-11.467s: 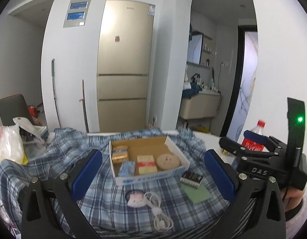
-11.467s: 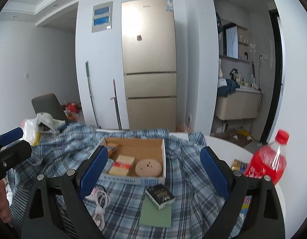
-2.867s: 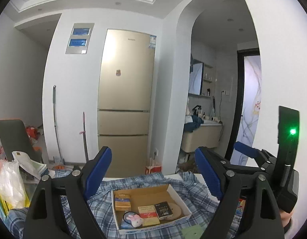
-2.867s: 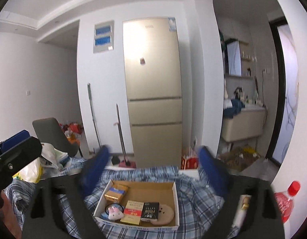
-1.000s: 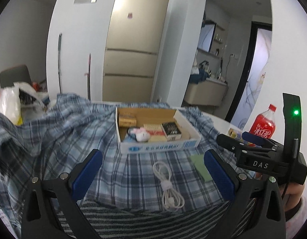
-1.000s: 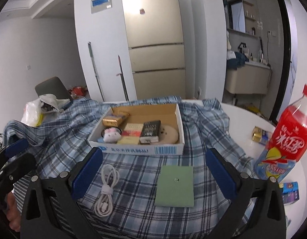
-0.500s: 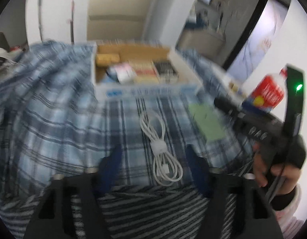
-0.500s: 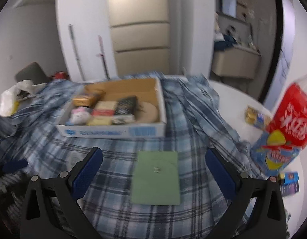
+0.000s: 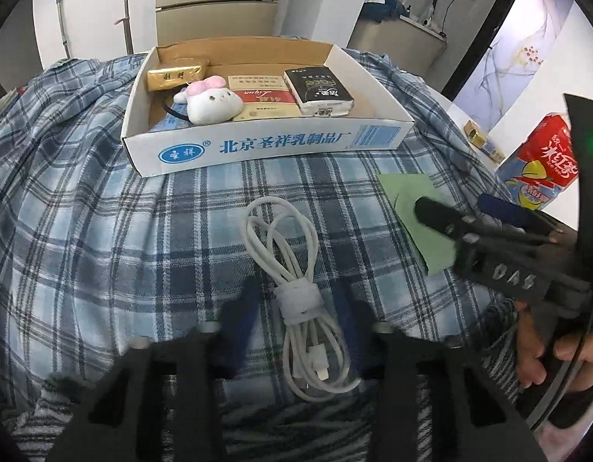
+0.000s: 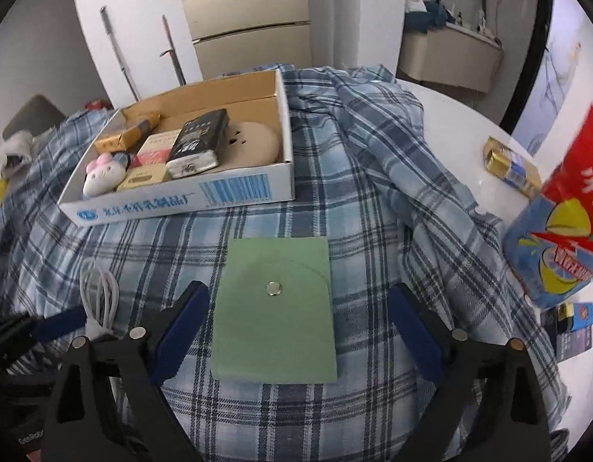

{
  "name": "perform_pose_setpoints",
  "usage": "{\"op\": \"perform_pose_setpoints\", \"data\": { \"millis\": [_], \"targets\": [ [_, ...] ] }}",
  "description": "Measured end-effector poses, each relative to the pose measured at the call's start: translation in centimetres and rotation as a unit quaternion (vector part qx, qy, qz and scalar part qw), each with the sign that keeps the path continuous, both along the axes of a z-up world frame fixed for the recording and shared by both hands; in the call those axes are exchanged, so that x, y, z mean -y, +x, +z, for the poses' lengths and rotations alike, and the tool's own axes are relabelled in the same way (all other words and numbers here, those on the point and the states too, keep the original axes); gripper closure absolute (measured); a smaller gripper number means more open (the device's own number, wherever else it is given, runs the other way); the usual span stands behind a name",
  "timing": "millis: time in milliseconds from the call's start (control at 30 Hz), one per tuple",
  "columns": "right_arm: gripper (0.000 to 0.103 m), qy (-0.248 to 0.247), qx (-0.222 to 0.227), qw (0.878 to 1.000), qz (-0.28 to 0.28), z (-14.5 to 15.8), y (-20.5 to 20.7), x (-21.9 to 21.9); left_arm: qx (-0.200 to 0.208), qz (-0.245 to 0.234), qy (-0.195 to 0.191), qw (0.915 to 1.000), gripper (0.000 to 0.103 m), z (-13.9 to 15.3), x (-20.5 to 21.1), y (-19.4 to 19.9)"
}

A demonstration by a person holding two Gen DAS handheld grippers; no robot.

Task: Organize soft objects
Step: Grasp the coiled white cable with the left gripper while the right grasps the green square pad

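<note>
On the plaid cloth (image 9: 104, 231), white cable (image 9: 296, 265) lying between left gripper's (image 9: 296, 308) closing jaws, pads not yet pressing. Green pad (image 10: 275, 308) flat between right gripper's (image 10: 296, 331) wide, closing jaws, untouched.

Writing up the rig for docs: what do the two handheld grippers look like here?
Both match: matte black printed frames with blue pads on the fingers and small silver screw heads along the arms. The right gripper shows this most clearly. Seen from the left wrist, the right gripper's body carries raised "DAS" lettering, a green status light and a thin black cable by the hand. The left gripper is blurred.
</note>
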State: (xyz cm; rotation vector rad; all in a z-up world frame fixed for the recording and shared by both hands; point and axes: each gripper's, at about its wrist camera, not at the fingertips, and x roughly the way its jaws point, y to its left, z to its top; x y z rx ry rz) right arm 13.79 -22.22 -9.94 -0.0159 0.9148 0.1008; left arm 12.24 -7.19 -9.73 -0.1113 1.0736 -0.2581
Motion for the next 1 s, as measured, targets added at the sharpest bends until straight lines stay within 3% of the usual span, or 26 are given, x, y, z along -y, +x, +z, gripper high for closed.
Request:
{"op": "perform_pose_setpoints", "data": {
  "millis": [67, 333, 500, 600, 867, 1000],
  "targets": [
    [0.009, -0.018, -0.007, 1.0, 0.01, -0.4, 0.0, -0.7, 0.007, 0.0, -0.002, 1.0, 0.076, 0.1, -0.1, -0.1],
    [0.009, -0.059, -0.032, 0.998, 0.021, -1.3, 0.4, -2.0, 0.075, 0.008, 0.018, 0.997, 0.078, 2.6, -0.8, -1.6],
    [0.01, -0.07, -0.036, 0.997, 0.022, -1.5, 0.4, -2.3, 0.116, 0.01, -0.01, 0.9932, 0.078, 3.4, -1.5, -2.1],
    [0.011, -0.077, -0.032, 0.996, 0.023, -1.5, 0.3, -2.5, 0.125, 0.011, -0.008, 0.992, 0.078, 3.5, -1.4, -2.3],
    [0.033, -0.034, -0.038, 0.998, 0.026, -1.5, 0.4, -1.7, 0.145, 0.01, -0.001, 0.9894, 0.078, 3.8, -1.1, -2.9],
    [0.034, -0.034, -0.037, 0.999, 0.021, -1.4, 0.2, -1.4, 0.14, 0.015, -0.008, 0.9901, 0.077, 3.7, -1.5, -2.8]
  ]
}}
